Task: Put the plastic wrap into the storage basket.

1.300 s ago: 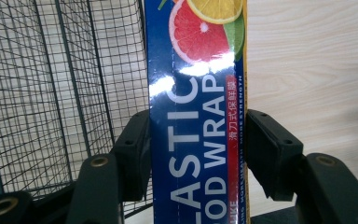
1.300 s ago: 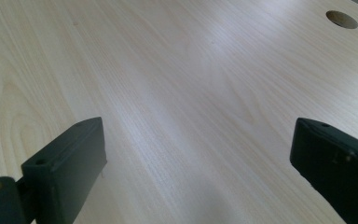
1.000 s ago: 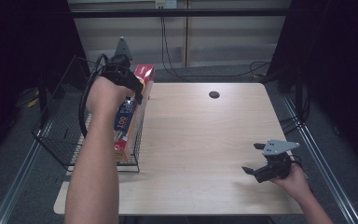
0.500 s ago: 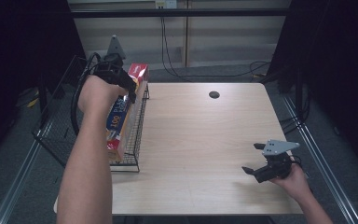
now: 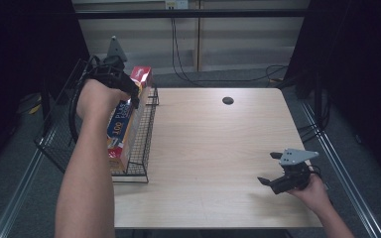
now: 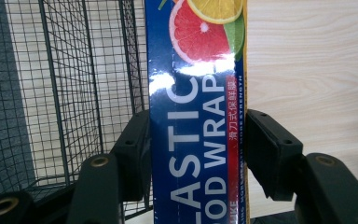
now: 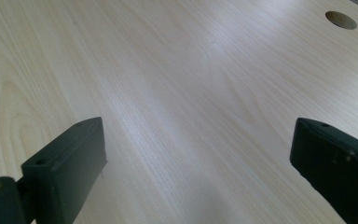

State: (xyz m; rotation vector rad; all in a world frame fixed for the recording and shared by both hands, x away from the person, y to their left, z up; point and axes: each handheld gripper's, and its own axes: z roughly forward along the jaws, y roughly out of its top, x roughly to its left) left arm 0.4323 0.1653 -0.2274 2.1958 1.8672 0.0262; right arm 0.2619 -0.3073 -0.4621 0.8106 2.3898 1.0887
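Your left gripper (image 6: 193, 154) clamps the plastic wrap box (image 6: 196, 107) over the wire basket (image 5: 141, 148); keep it level and clear of the rim. Your right gripper (image 7: 198, 168) sits open, empty.

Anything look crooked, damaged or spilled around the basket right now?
Nothing damaged or spilled. The plastic wrap box is clamped in the left gripper and hangs tilted over the wire basket, not yet lying flat. The right gripper rests open on the table.

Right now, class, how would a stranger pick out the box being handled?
Start at the black wire basket on the wooden table's left edge. Above it, the left hand-held gripper clamps a long blue cardboard plastic-wrap box, printed with citrus slices.
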